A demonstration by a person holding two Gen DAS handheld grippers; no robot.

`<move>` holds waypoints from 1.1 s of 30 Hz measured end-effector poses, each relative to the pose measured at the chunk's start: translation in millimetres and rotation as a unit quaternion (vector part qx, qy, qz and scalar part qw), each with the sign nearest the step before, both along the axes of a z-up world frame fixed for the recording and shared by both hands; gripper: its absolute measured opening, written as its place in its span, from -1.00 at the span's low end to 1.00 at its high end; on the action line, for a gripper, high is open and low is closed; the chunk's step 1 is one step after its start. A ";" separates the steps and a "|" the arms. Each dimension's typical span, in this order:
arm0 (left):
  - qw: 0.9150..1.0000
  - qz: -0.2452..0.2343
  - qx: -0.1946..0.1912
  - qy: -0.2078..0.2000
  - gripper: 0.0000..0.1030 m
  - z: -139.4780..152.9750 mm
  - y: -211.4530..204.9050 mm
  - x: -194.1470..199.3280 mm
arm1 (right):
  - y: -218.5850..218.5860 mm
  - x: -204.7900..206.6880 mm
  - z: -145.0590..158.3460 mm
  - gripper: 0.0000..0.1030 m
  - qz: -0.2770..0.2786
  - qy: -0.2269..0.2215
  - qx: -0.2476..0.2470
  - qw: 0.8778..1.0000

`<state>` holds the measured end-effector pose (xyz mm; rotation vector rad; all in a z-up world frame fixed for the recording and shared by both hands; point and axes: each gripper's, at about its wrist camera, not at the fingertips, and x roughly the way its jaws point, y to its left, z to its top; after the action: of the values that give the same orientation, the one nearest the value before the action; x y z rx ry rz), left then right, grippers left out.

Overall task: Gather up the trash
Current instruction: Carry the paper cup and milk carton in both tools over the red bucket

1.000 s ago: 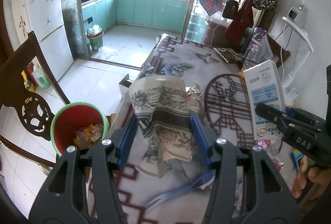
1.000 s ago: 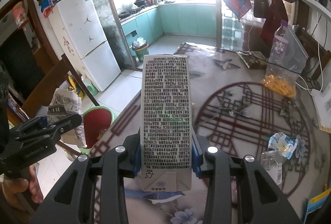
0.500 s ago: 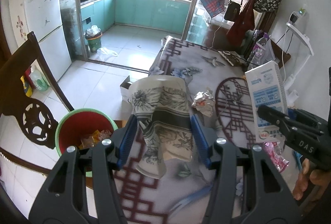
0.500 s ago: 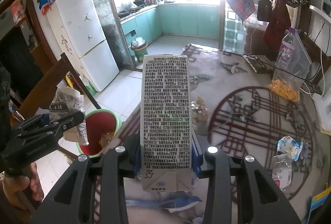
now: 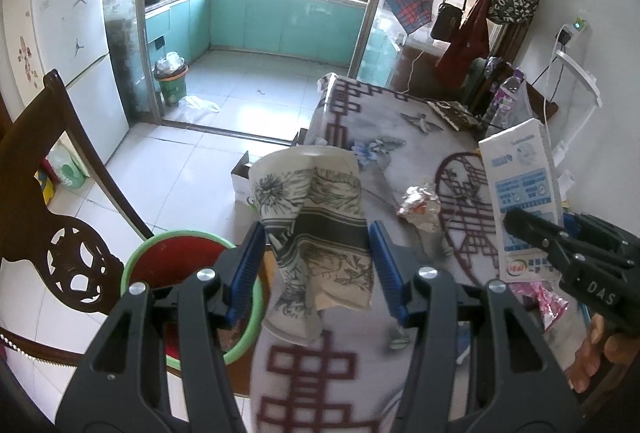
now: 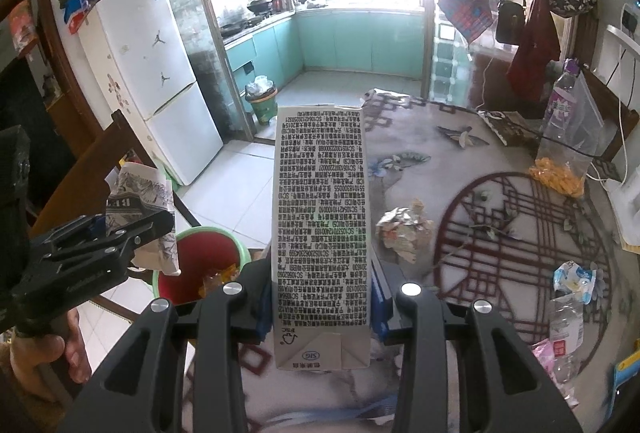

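My left gripper [image 5: 316, 265] is shut on a crushed paper cup [image 5: 316, 217] with a black flower print, held over the table's left edge. The cup also shows in the right wrist view [image 6: 142, 201]. My right gripper [image 6: 320, 297] is shut on a tall grey milk carton [image 6: 320, 233], which also shows in the left wrist view [image 5: 520, 189]. A green-rimmed red trash bin [image 5: 168, 257] stands on the floor left of the table, below and left of the cup; in the right wrist view the bin [image 6: 200, 261] holds some wrappers.
A crumpled foil wrapper [image 6: 404, 229] lies on the patterned tablecloth [image 6: 500, 225]. A blue-white wrapper [image 6: 574, 279], a clear bottle [image 6: 564, 317] and a bag of orange snacks [image 6: 558, 177] sit at right. A dark wooden chair [image 5: 48, 201] stands left of the bin.
Both grippers have moved back and to the left with their loads. The bin now sits closer under the cup, and more of the table edge shows.
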<state>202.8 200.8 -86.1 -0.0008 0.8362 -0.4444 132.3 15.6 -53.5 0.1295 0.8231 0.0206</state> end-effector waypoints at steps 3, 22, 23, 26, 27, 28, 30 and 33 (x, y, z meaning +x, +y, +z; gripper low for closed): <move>1.000 0.001 -0.002 0.005 0.00 -4.6 12.3 6.0 | 14.7 6.1 -2.0 -0.30 0.004 0.004 -0.002 1.000; 0.996 0.078 0.009 0.044 0.00 -38.0 105.7 49.0 | 111.5 65.7 -26.6 -0.30 0.091 0.036 -0.002 0.995; 0.995 0.084 0.010 0.047 0.00 -40.6 111.2 52.8 | 115.9 68.6 -27.4 -0.30 0.096 0.037 -0.003 0.995; 0.994 0.093 0.015 0.055 0.00 -47.5 121.6 61.0 | 131.5 80.5 -32.1 -0.30 0.116 0.042 -0.001 0.992; 0.994 0.095 0.016 0.056 0.00 -49.4 123.7 62.3 | 137.7 85.0 -35.7 -0.30 0.123 0.045 0.000 0.991; 0.993 0.096 0.017 0.059 0.00 -51.6 126.2 64.6 | 142.9 89.3 -39.9 -0.30 0.130 0.049 0.002 0.990; 0.993 0.099 0.018 0.065 0.00 -56.6 131.0 69.6 | 151.8 95.1 -49.1 -0.30 0.139 0.060 0.004 0.988; 0.992 0.103 0.017 0.072 0.00 -63.0 138.4 76.0 | 158.8 104.5 -66.4 -0.30 0.143 0.085 0.014 0.986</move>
<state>278.8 339.2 -149.1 -0.0879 0.9758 -0.2368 236.8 174.4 -119.9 0.0386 1.0072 0.2960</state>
